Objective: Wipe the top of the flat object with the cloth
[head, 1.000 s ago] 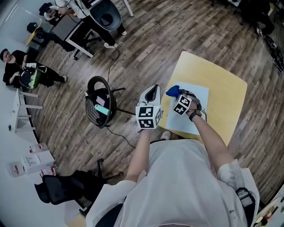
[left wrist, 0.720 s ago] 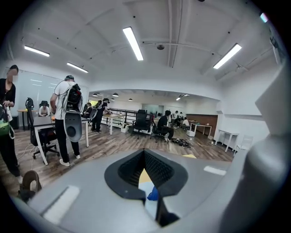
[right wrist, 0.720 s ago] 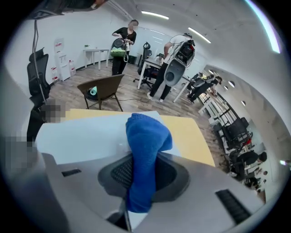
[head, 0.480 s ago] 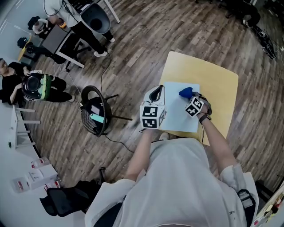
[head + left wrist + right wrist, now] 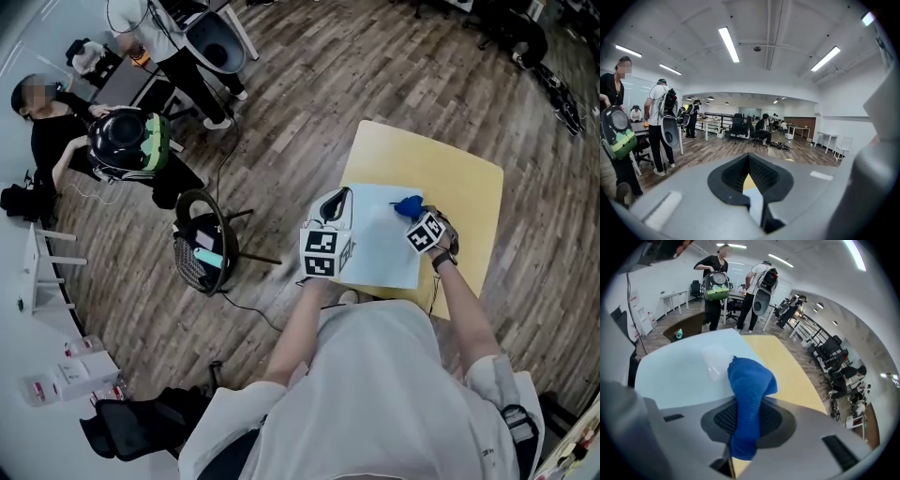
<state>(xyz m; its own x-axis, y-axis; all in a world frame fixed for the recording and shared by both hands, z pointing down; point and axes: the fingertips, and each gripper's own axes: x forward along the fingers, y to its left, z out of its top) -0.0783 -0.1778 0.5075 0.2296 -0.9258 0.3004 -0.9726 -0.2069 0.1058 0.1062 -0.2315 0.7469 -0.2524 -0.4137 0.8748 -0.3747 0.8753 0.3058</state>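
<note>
Clearly the cloth [image 5: 748, 390] is blue and bunched, pinched between the jaws of the right gripper [image 5: 413, 212], which are closed on its middle. One wad bulges out past the jaw tips and a tail hangs back behind the pads. From the head view, the cloth sits at the far right corner of the sheet [image 5: 384, 248], by the edge where pale blue meets yellow. The right gripper view shows the wad over that same border, but not whether it presses down on the surface.

The sheet is a flat, pale blue rectangle. It lies on the near left part of a yellow table [image 5: 455, 178], and its left edge runs close to the table's left edge.

The left gripper [image 5: 749, 180] has its jaws drawn together at the tips with nothing between them. Through the slit behind the tips, a sliver of yellow and pale blue shows. In the head view it hangs over the sheet's left side, well apart from the right gripper.

Around the table is a wood plank floor [image 5: 309, 84]. A black chair [image 5: 202, 239] stands to the left, and people [image 5: 112, 141] are gathered farther off at the upper left.
</note>
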